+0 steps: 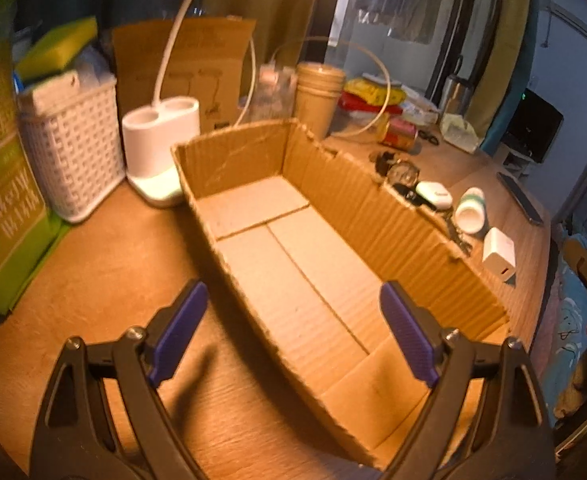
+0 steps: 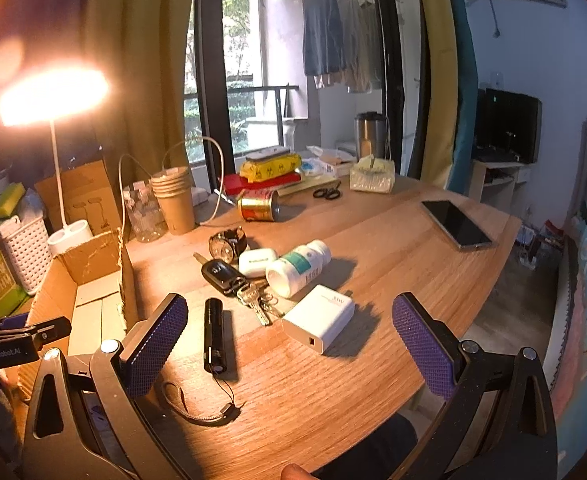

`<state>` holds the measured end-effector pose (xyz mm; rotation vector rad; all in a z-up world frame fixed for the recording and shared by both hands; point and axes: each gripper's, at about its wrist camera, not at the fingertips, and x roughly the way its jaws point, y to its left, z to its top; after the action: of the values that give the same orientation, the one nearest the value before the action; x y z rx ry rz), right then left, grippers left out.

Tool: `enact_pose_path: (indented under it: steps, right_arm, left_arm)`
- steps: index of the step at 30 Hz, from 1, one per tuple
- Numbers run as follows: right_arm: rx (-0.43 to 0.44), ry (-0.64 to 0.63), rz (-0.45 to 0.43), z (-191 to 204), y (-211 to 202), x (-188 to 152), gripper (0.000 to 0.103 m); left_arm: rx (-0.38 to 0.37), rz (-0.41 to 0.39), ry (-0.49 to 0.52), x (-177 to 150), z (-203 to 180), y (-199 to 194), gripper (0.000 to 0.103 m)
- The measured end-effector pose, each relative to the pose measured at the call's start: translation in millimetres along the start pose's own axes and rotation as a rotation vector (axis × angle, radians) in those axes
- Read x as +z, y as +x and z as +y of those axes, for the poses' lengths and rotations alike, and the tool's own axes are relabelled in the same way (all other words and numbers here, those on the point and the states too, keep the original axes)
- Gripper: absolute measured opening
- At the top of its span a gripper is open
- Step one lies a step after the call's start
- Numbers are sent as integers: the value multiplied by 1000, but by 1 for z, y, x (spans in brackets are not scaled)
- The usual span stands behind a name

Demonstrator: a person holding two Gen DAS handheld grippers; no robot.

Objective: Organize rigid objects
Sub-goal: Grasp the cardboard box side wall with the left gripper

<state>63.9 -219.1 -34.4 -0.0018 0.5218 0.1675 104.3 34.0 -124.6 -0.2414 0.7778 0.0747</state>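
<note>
Counter [image 2: 373, 232] first: my cardboard box [image 1: 393, 216] sits empty on it, left tongs [image 1: 293, 332] gaping over it. Right tongs [image 2: 289, 344] wide open too, holding nothing, above the charger [image 2: 319, 322], flashlight [image 2: 214, 336], keys [image 2: 253, 296].

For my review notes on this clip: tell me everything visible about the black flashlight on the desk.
The black flashlight is a slim cylinder with a matte, metal-looking body, lying flat on the wooden table, its long axis pointing roughly away from the camera. A thin cord runs from its near end to a dark wrist strap looped on the tabletop. It lies between the cardboard box and the bunch of keys, touching neither. The right gripper is open above the table and does not touch it.
</note>
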Motion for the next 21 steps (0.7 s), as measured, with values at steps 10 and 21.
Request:
enact_pose_path:
  steps: [10,21]
  right_arm:
    - [-8,10,32,-4,13,-7,103]
    - [-9,16,32,-7,15,-8,103]
  left_arm:
    - [-64,172,-9,-16,-1,18,62]
    - [-82,192,-9,-23,2,22,16]
